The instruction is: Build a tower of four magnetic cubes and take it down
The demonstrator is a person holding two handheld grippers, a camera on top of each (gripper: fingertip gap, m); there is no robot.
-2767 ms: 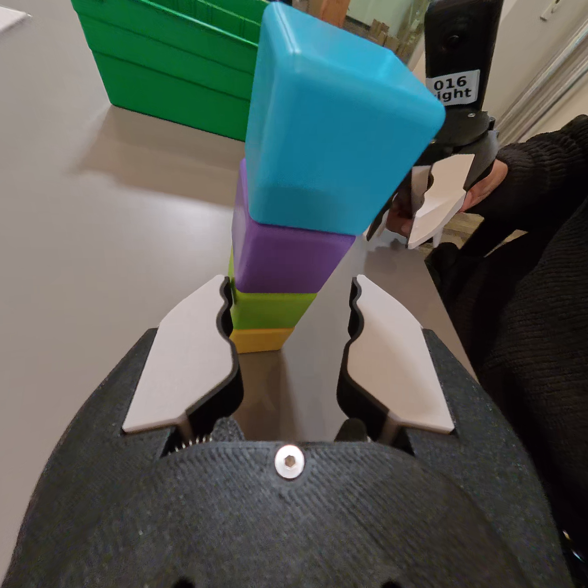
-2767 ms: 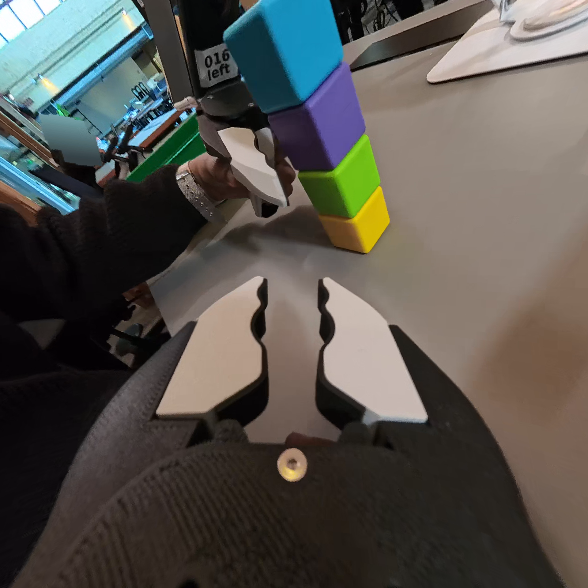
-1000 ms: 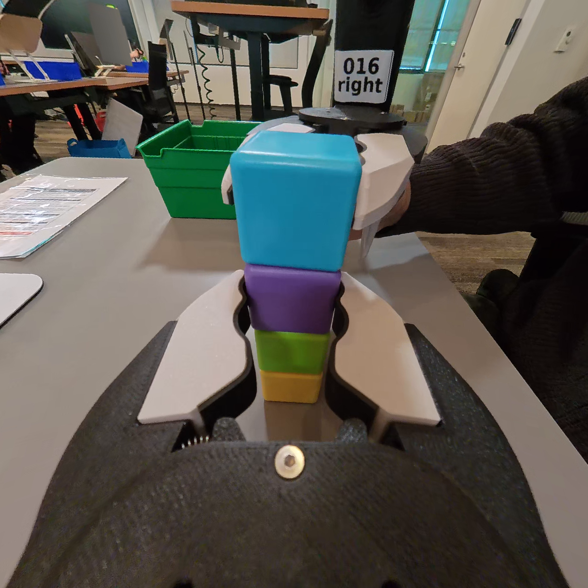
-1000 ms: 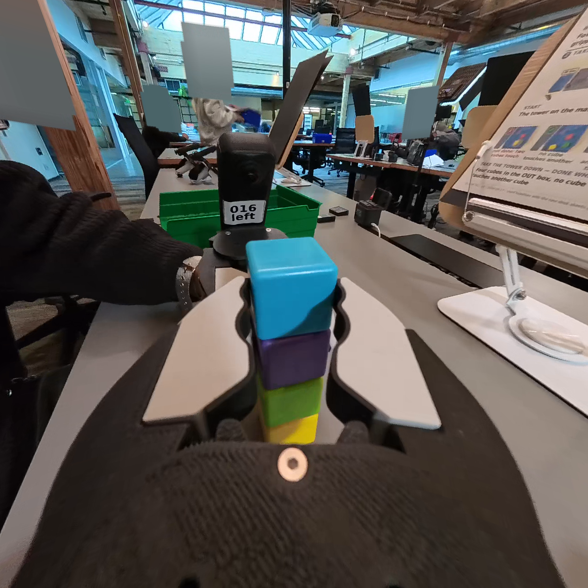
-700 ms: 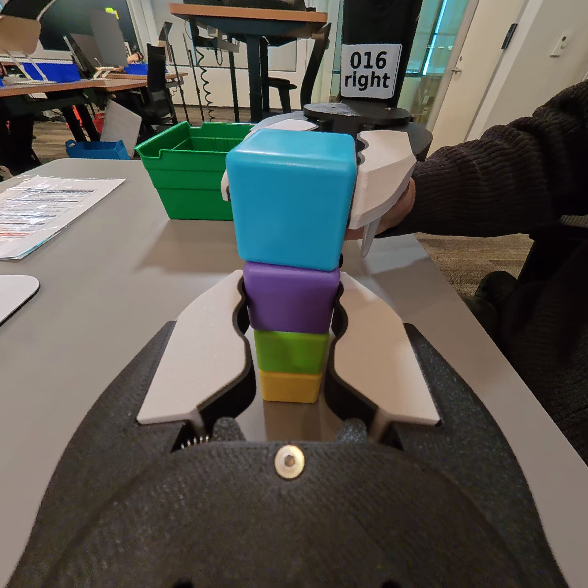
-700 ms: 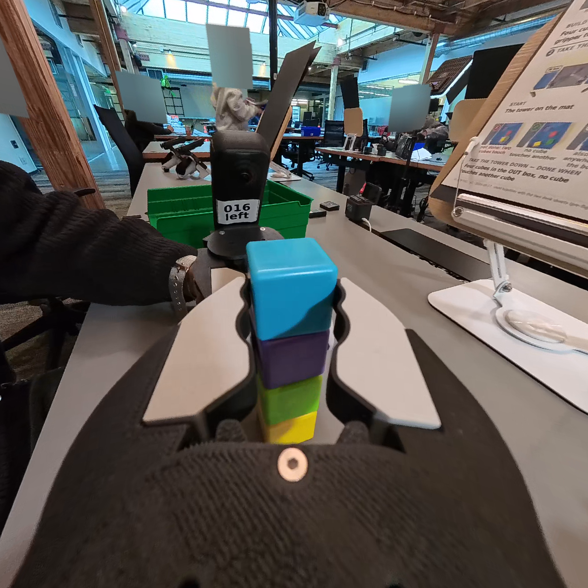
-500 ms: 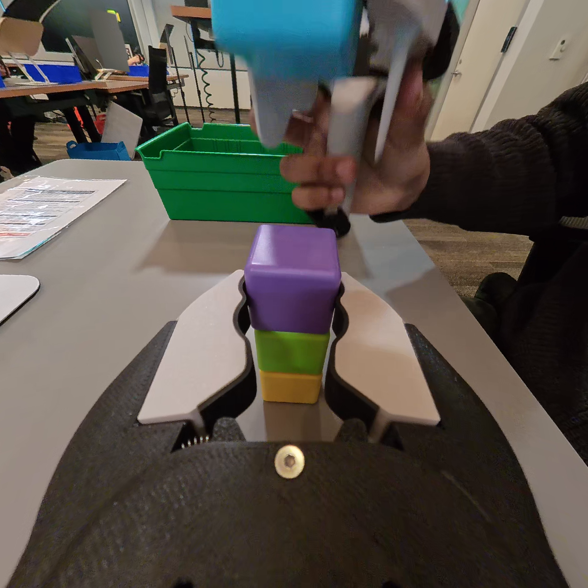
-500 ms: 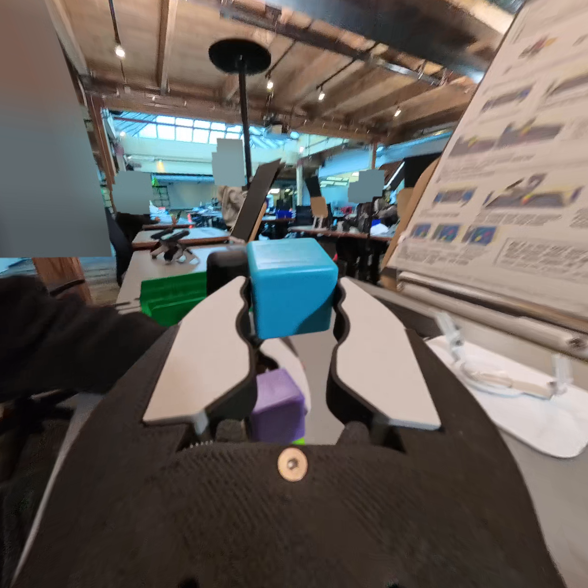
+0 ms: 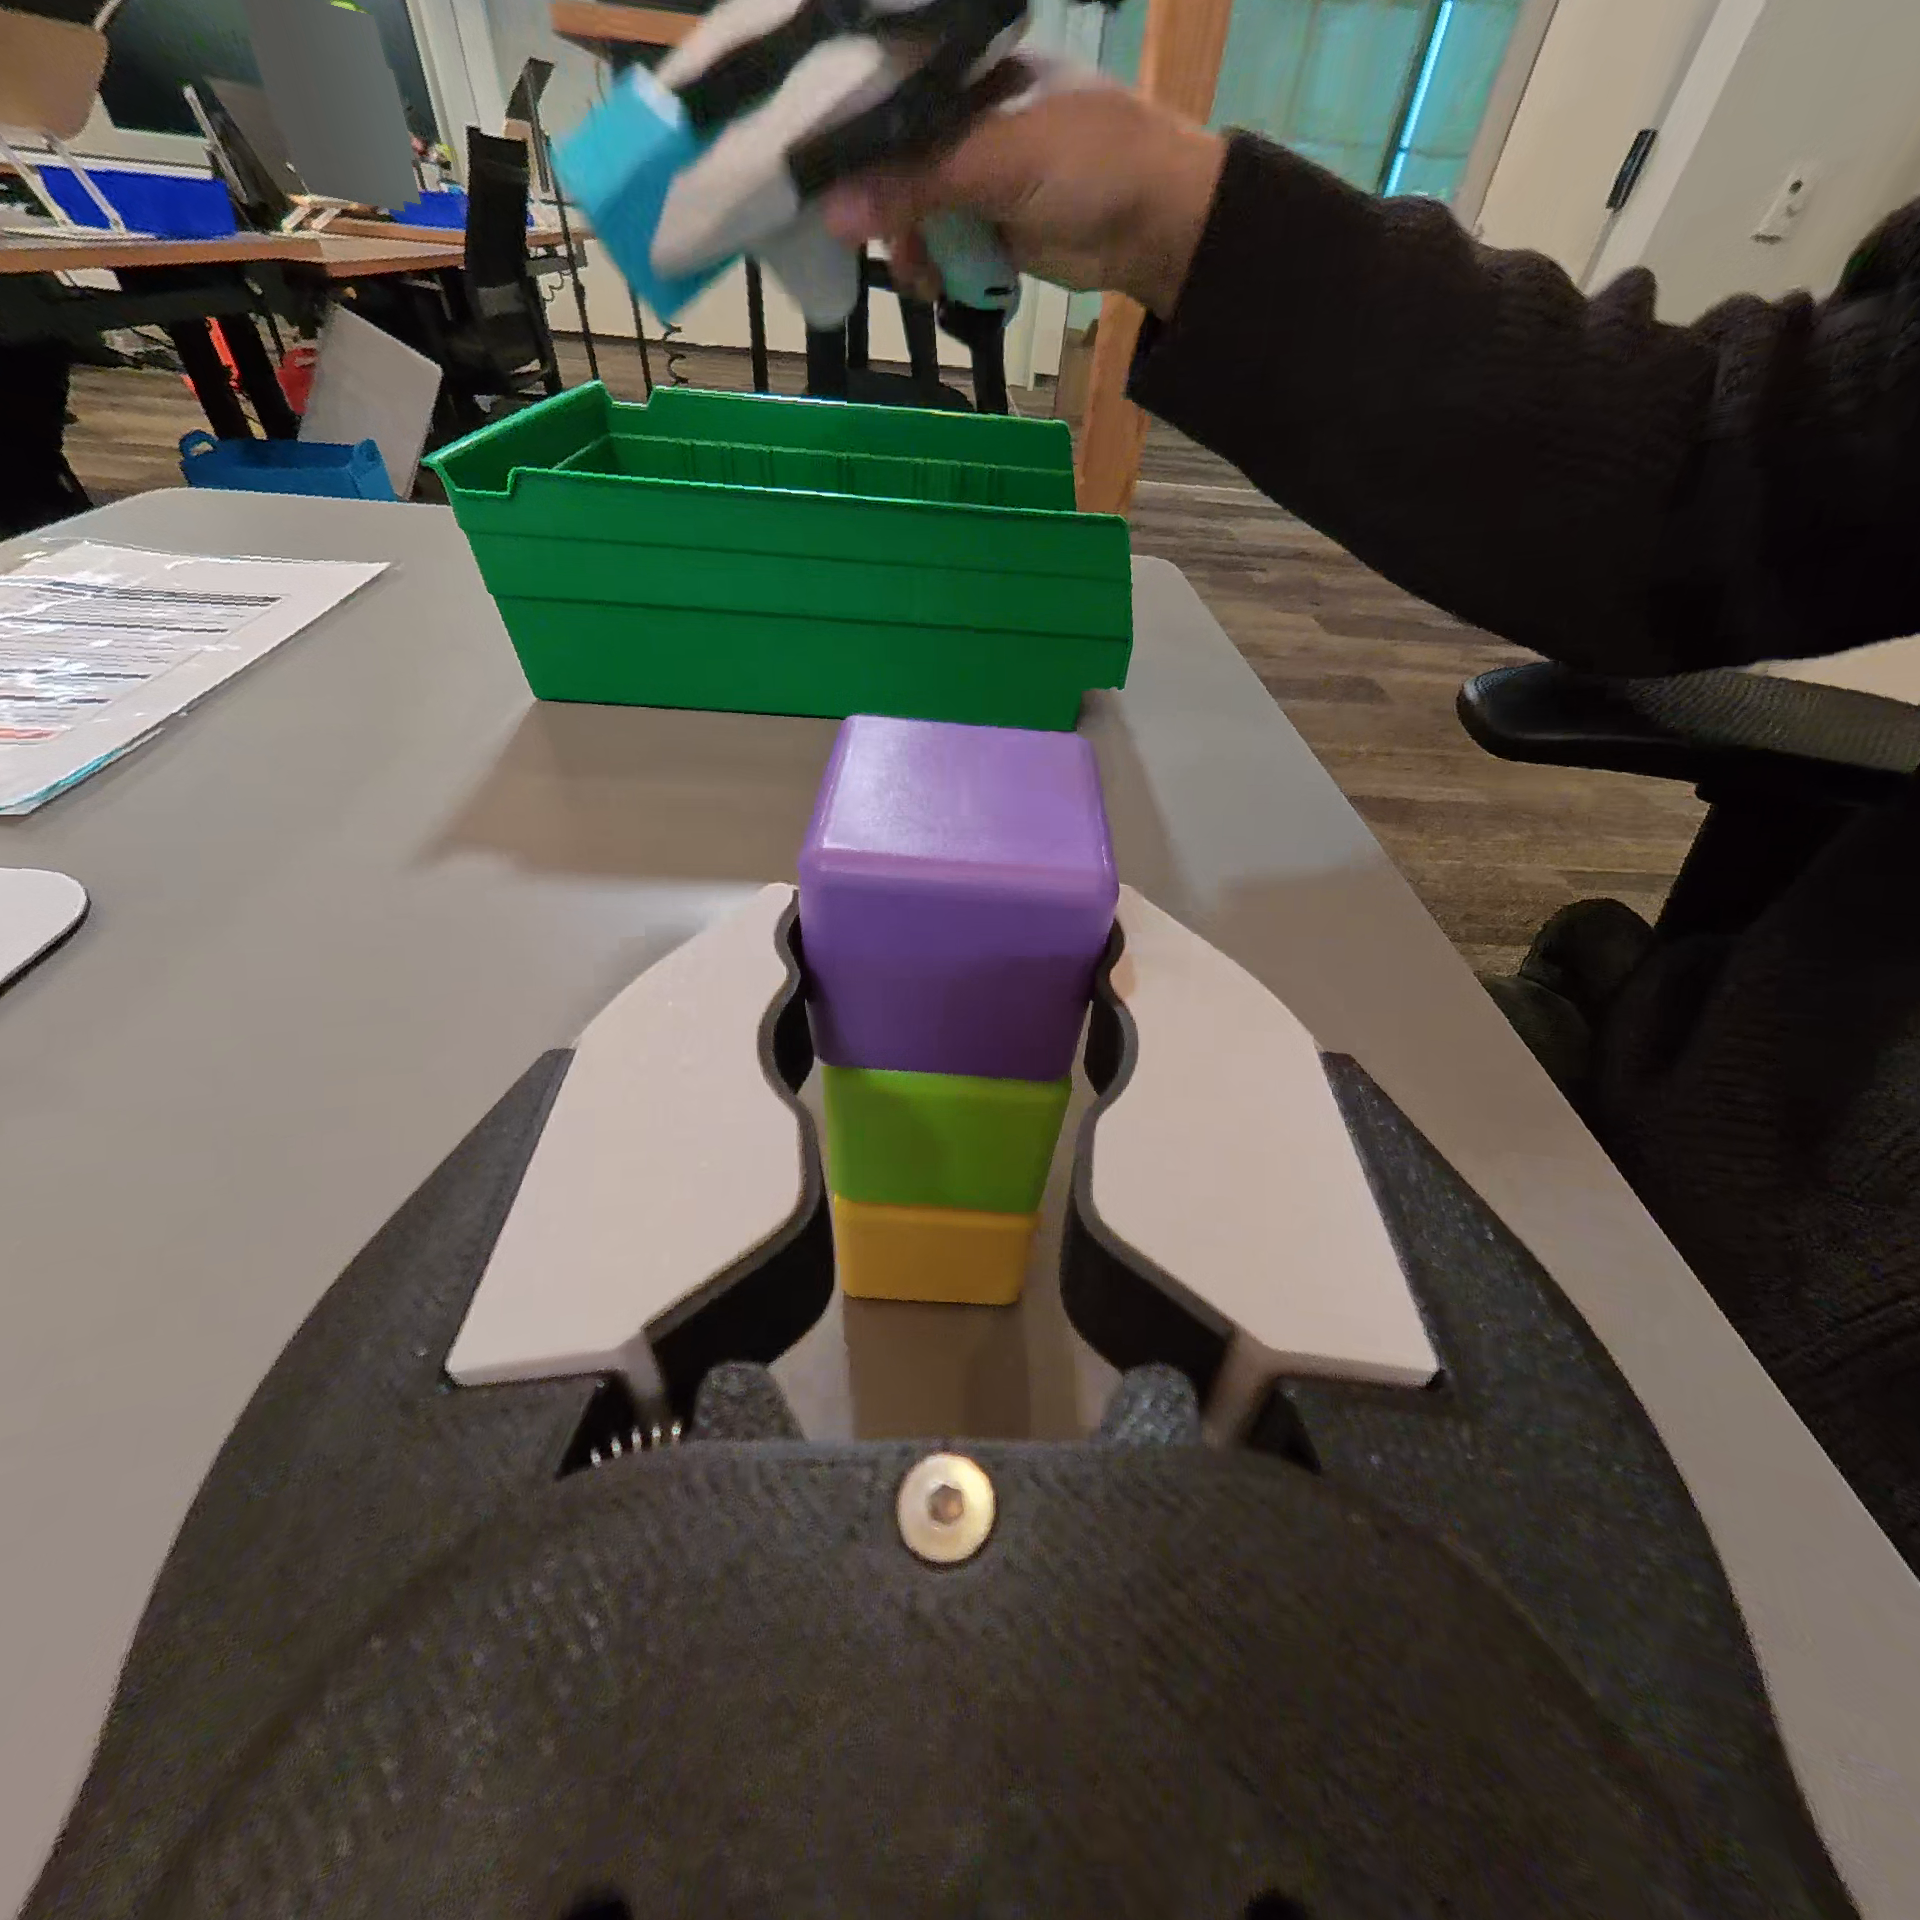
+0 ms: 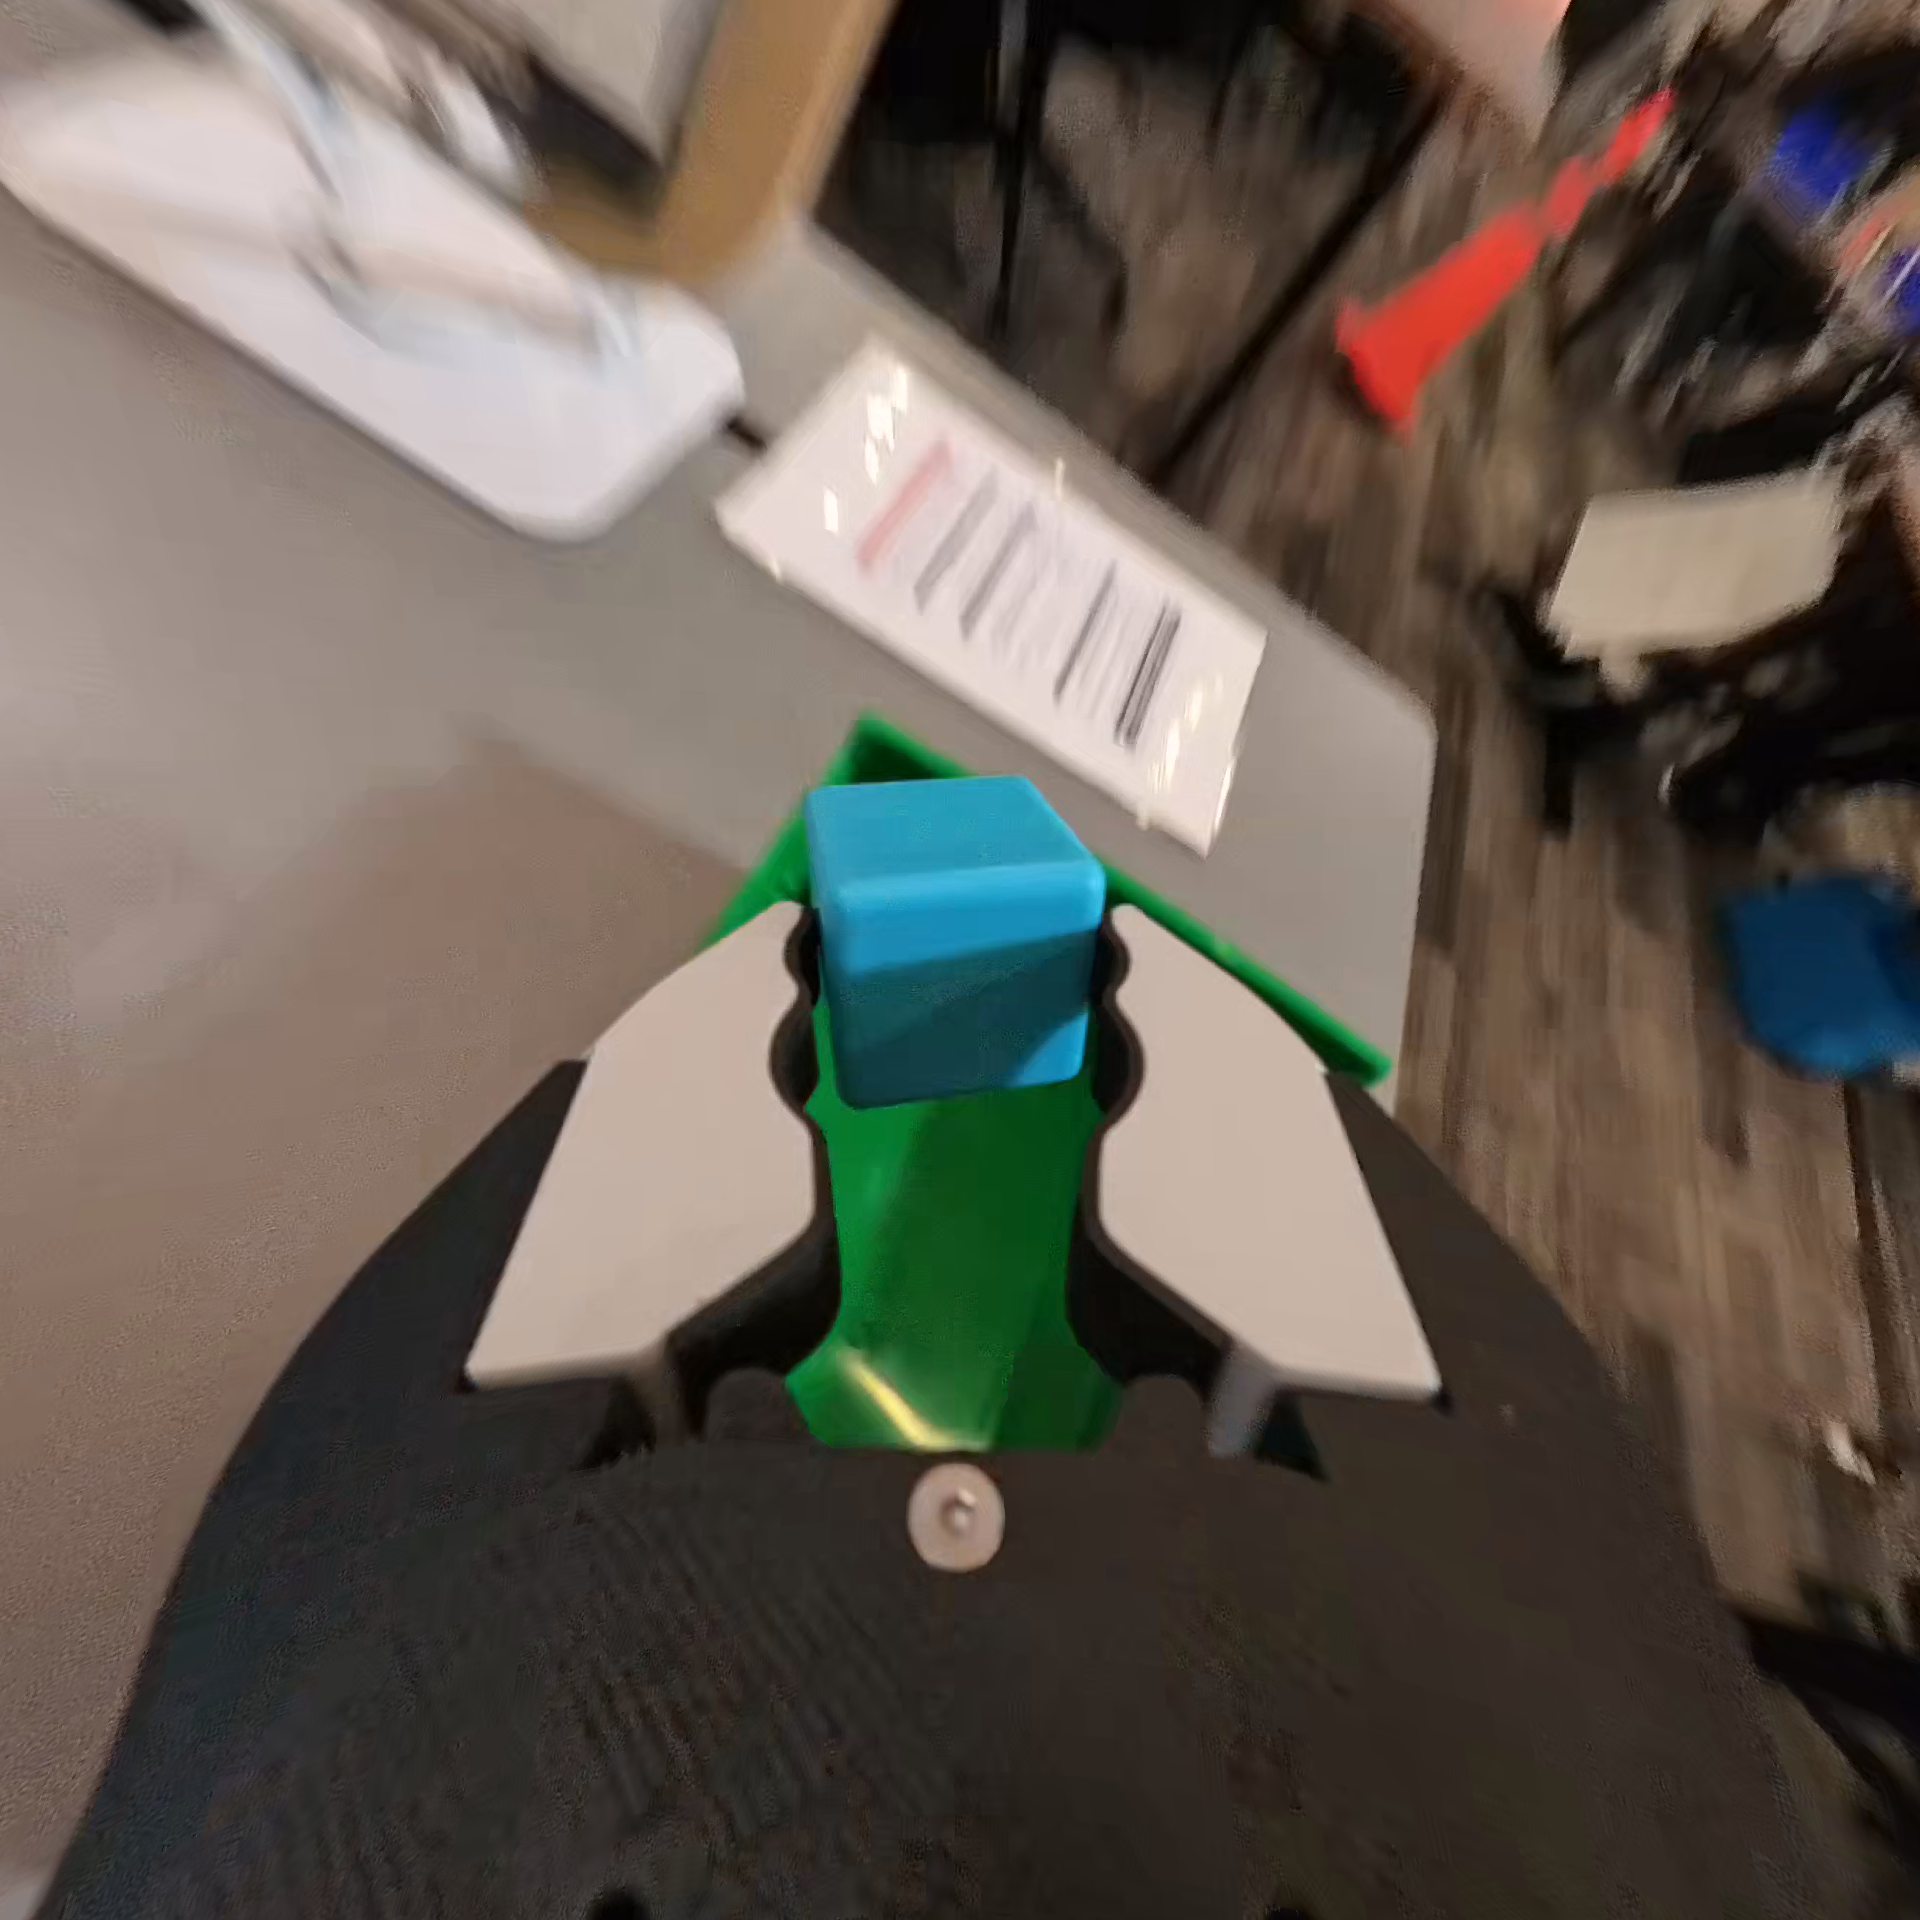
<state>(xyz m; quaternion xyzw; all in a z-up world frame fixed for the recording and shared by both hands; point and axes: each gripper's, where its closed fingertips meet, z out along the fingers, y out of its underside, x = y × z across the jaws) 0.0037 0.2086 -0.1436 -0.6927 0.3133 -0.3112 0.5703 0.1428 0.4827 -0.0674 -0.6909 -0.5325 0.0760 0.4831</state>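
Note:
A stack of three cubes stands on the grey table [image 9: 312, 935]: a purple cube [image 9: 951, 894] on top, a green cube [image 9: 940, 1143] under it, a yellow cube [image 9: 930, 1257] at the bottom. My left gripper [image 9: 951, 935] is shut on the purple cube, its fingertips against both sides. My right gripper [image 10: 951, 935] is shut on a blue cube [image 10: 951, 935] and holds it in the air above the green bin [image 10: 935, 1247]. In the left wrist view the right gripper [image 9: 717, 177] with the blue cube [image 9: 623, 197] is blurred, high over the green bin [image 9: 800, 582].
A printed sheet [image 9: 135, 644] and a white mat [image 9: 31, 914] lie at the table's left. The same sheet [image 10: 997, 582] and a white stand base [image 10: 436, 343] show in the right wrist view. The table's right edge drops to the floor, with a black chair [image 9: 1704, 717] there. My hands' fingertips stand some 30 centimeters from each other.
My right gripper has lifted the blue cube off the stack and carried it up and over the green bin. My left gripper has stayed shut on the purple cube; the stack has not moved.

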